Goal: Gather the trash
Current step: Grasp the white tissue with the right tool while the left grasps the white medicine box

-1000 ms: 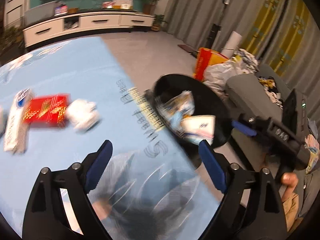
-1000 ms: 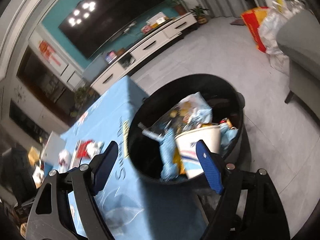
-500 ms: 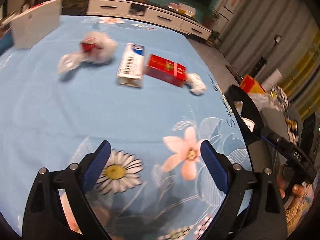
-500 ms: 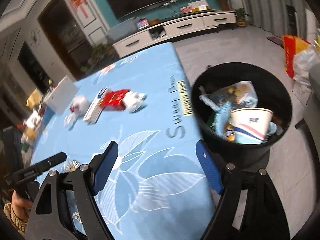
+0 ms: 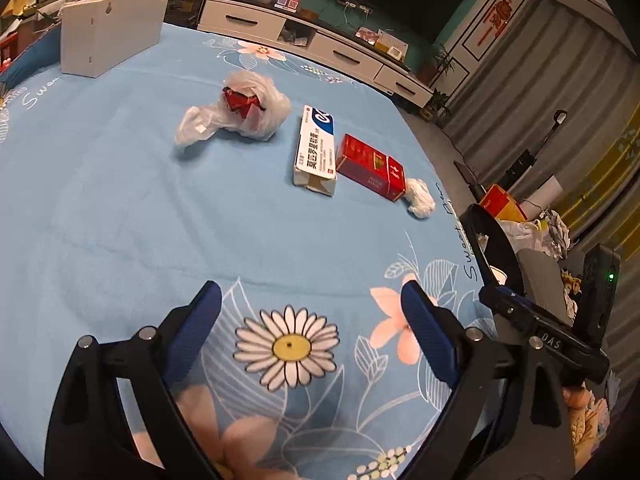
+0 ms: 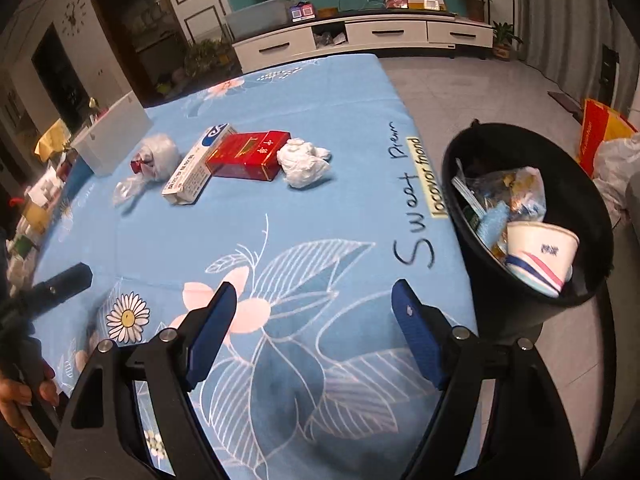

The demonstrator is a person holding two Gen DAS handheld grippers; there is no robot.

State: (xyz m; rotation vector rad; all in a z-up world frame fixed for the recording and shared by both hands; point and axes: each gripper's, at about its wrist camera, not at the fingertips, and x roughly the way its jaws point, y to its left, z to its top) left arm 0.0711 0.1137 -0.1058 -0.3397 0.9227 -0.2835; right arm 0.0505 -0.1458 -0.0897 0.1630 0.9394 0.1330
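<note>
We hold our left gripper (image 5: 310,300) low in the frame of its own camera, its two blue-padded fingers (image 5: 196,330) spread wide apart with nothing between them, the black finger arms running out of the lower left and lower right corners. Our right gripper (image 6: 314,300) sits the same way in its own view, jaws wide and empty. At the lower right edge of the left view, our right hand (image 5: 578,400) grips the right gripper's black handle. At the lower left edge of the right view, our left hand (image 6: 22,394) wraps the left gripper's handle.
</note>
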